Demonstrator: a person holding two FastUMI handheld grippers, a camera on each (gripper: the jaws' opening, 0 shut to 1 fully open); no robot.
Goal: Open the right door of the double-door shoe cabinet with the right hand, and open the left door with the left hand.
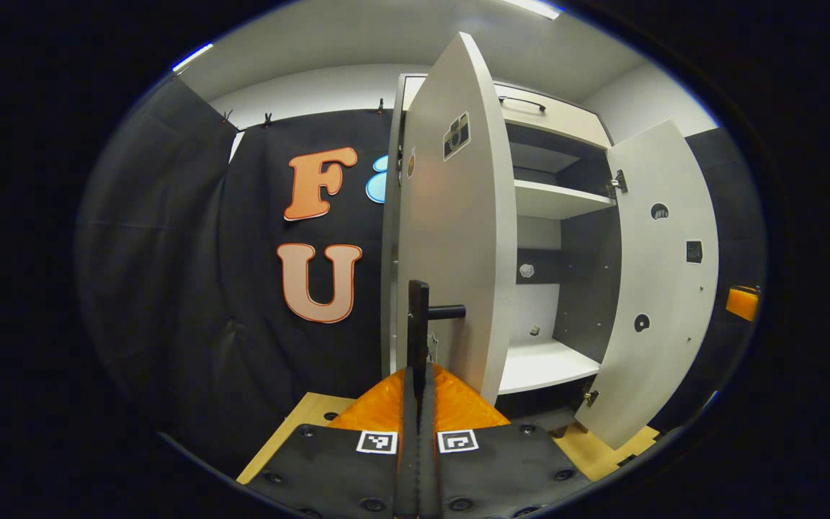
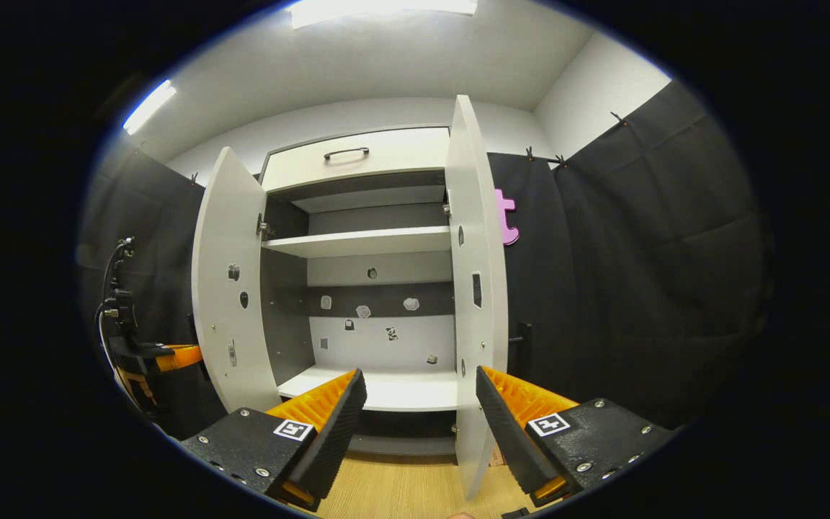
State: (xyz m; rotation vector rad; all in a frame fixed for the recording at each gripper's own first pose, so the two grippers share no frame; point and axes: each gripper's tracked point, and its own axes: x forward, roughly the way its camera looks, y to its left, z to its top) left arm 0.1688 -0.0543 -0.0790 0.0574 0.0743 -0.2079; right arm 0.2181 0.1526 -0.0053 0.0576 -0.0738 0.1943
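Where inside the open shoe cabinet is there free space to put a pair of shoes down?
The bottom shelf is bare between the two open doors, the left door and the right door. The upper shelf also lies bare. It is tight at the left door's handle, where the left gripper is shut on it. The right gripper hangs open before the bottom shelf.

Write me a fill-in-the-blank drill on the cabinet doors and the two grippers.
1. Both cabinet doors stand ___.
2. The left gripper is shut on the left door's ___.
3. The right gripper's jaws are ___.
4. The drawer above the shelves is ___.

Missing words: open; handle; open; closed
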